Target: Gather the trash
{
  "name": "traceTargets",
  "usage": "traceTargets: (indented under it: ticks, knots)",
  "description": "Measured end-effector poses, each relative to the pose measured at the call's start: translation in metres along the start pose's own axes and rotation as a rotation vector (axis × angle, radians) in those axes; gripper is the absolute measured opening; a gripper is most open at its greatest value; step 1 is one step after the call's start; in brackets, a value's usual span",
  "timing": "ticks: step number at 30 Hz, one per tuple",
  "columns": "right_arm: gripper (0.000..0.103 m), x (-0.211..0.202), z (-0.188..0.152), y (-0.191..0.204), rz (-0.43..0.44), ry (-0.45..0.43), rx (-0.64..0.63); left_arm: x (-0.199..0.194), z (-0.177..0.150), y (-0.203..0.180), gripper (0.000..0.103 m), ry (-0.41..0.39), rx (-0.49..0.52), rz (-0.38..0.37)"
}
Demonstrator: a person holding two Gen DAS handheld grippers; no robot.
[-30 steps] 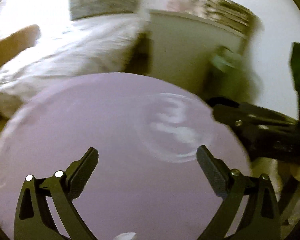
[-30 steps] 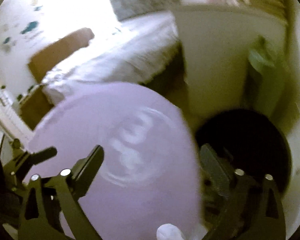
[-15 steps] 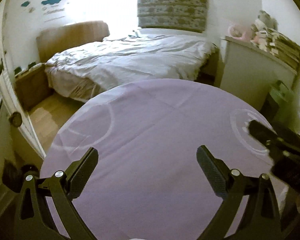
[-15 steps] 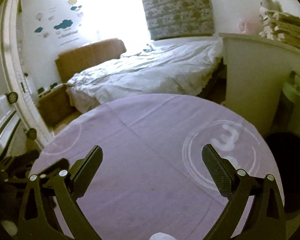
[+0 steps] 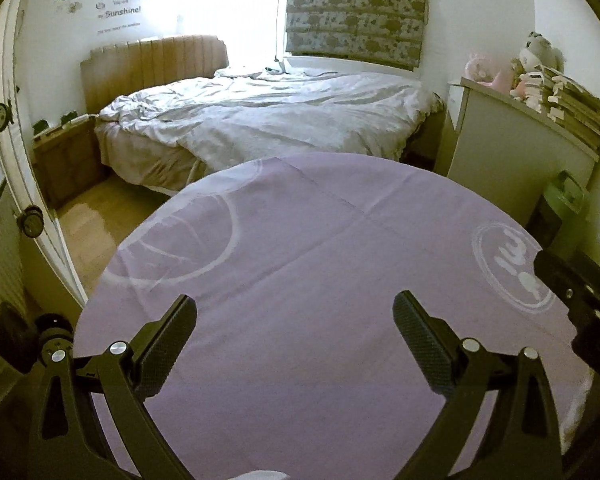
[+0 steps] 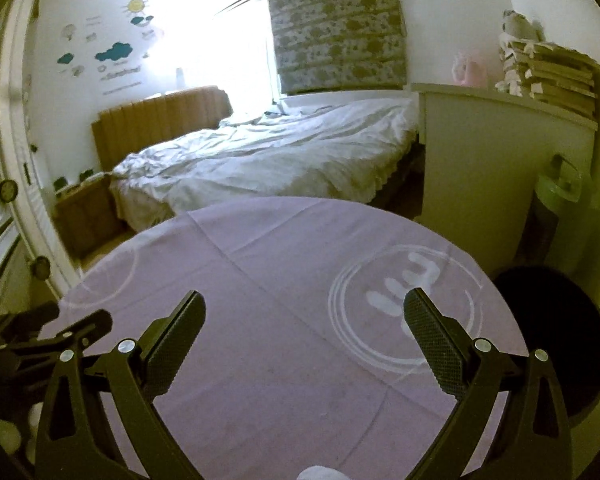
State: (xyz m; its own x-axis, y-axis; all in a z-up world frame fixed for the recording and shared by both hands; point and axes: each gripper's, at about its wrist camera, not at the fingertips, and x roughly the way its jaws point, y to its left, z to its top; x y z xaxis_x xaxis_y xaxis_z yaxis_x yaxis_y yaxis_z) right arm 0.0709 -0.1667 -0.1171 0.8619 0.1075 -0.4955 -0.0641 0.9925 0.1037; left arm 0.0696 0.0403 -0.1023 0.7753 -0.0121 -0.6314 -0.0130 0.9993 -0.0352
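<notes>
Surface (image 5: 300,280) in front, bed (image 5: 268,120) behind it with headboard (image 5: 152,64) at far left, cabinet (image 5: 512,160) right of bed with books (image 5: 572,104) on top, bin (image 6: 556,344) right of surface.

Round black trash bin (image 6: 556,340), standing on the floor just beside the right edge of the purple-clothed round table (image 6: 280,320), dark inside. Small white scrap (image 6: 316,474) at the near table edge, mostly cut off, kind unclear.
</notes>
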Motion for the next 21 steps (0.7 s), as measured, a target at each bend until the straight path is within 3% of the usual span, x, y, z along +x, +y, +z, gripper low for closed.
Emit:
traceTargets:
  ticks: [21]
  knots:
    - [0.098,0.0055,-0.0008,-0.0077,0.012,0.015,0.032,0.004,-0.0012,0.0012,0.098,0.018,-0.015,-0.015]
